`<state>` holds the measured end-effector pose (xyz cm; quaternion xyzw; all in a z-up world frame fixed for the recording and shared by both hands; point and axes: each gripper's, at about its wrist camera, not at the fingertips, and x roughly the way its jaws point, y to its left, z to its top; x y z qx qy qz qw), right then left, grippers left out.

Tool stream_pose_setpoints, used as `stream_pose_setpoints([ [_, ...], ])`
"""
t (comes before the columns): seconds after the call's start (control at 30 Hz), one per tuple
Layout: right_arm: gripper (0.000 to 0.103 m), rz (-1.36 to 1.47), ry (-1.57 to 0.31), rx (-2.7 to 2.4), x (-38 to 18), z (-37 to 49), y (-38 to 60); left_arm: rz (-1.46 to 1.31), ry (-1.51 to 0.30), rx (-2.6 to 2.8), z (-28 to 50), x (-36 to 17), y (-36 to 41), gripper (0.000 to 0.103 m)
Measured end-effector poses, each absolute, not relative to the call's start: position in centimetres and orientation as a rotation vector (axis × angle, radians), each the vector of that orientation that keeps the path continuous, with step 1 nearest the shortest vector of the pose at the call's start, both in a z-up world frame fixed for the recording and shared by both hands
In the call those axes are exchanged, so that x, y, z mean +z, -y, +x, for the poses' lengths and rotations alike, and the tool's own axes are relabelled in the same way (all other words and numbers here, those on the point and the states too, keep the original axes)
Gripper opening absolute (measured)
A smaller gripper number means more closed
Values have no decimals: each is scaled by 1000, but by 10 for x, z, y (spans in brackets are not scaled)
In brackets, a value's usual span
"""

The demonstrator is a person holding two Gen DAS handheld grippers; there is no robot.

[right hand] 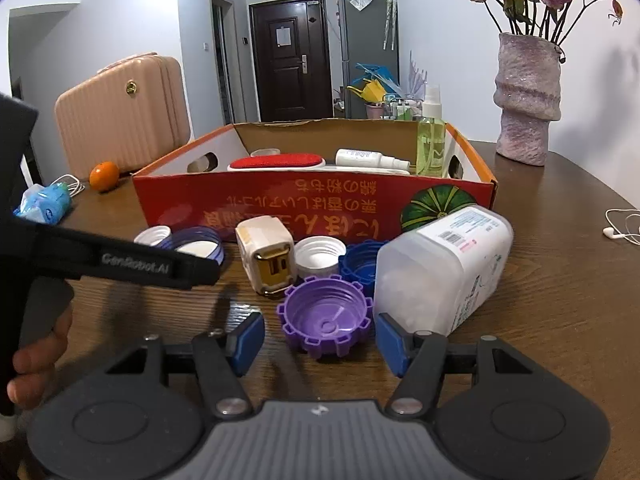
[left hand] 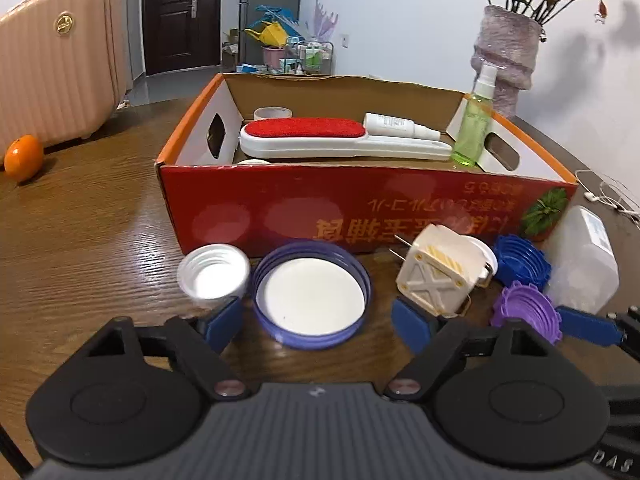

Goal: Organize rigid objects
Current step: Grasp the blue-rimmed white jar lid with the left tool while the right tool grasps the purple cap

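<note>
Both claws stand spread with nothing pinched. Left gripper (left hand: 318, 320) brackets the blue-rimmed lid (left hand: 311, 294), pads clear of its rim. Right gripper (right hand: 320, 340) brackets the purple toothed cap (right hand: 326, 316), not touching it. From that purple cap, the clear plastic jar (right hand: 444, 264) lies on its side at 2 o'clock, the cream plug adapter (right hand: 266, 258) at 11 and the red cardboard box (right hand: 312, 204) at 12, holding a red-faced brush (right hand: 276, 162) and green spray bottle (right hand: 431, 144).
</note>
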<state>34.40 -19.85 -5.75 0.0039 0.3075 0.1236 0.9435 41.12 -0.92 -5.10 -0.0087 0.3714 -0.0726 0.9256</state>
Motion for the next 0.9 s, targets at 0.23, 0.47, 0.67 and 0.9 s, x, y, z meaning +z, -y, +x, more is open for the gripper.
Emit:
stream_pose_setpoints([
  [0.23,59,36,-641,286,-61,351,200,20,-722,-118,413,-53,15,67],
  [0.47,51,84,-632,317,-61,345,208,10,-695,-143,385,-43,17,67],
  [0.67,51,82,-596,353,-52,304,211,-26,-701,-160,334,-35,17,67],
  [0.9,51,96,-564,351,-39,260,220,-16,-665,-170,288,-18,17,67],
])
